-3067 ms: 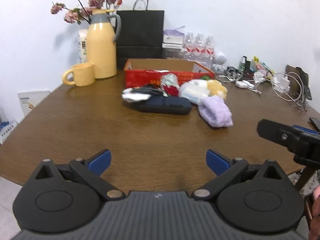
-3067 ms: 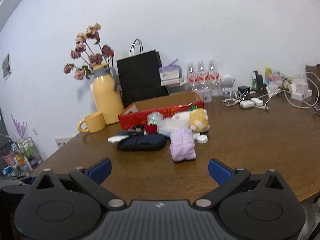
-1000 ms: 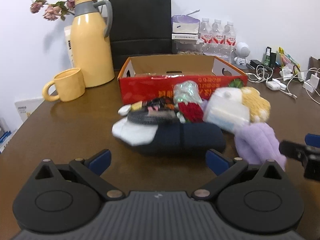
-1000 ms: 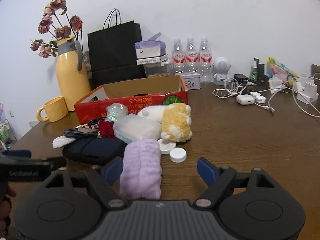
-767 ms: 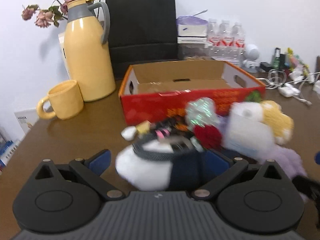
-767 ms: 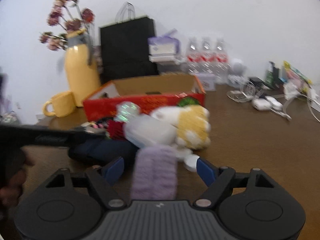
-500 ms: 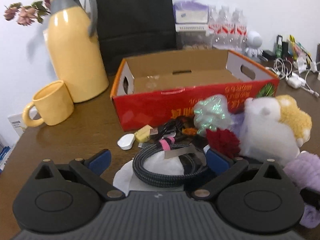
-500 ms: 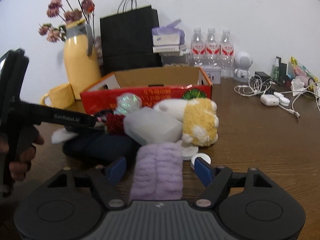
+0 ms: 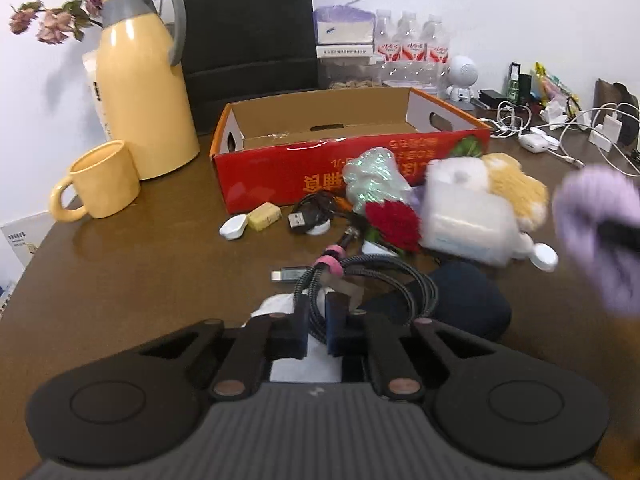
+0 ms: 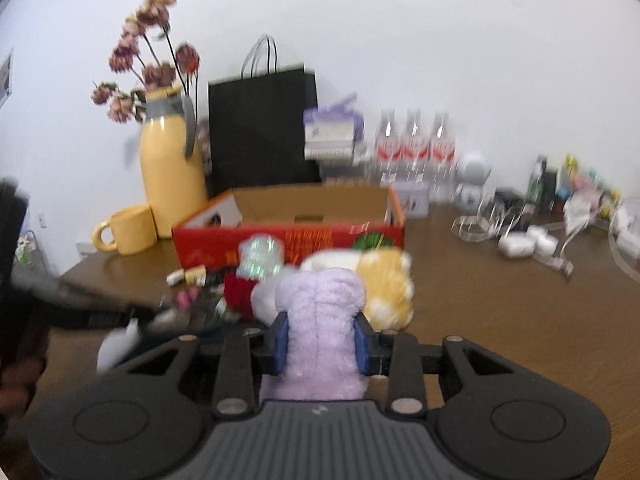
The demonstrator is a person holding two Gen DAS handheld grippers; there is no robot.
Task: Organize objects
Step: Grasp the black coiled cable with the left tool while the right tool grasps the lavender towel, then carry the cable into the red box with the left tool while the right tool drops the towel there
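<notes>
Brown surface (image 9: 132, 264) carries your clutter before red cardboard box (image 9: 280, 176). Your right gripper (image 10: 320, 344): jaws closing, pads pressing lilac plush towel (image 10: 320, 320). Your left gripper (image 9: 316, 320): jaws clamped tight on braided cable coil (image 9: 384, 276).

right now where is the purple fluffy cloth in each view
Left wrist: purple fluffy cloth blurred at the right edge, beside the yellow plush.
Right wrist: purple fluffy cloth low centre, between the closing right gripper pads.
Shared landmark: red box.
</notes>
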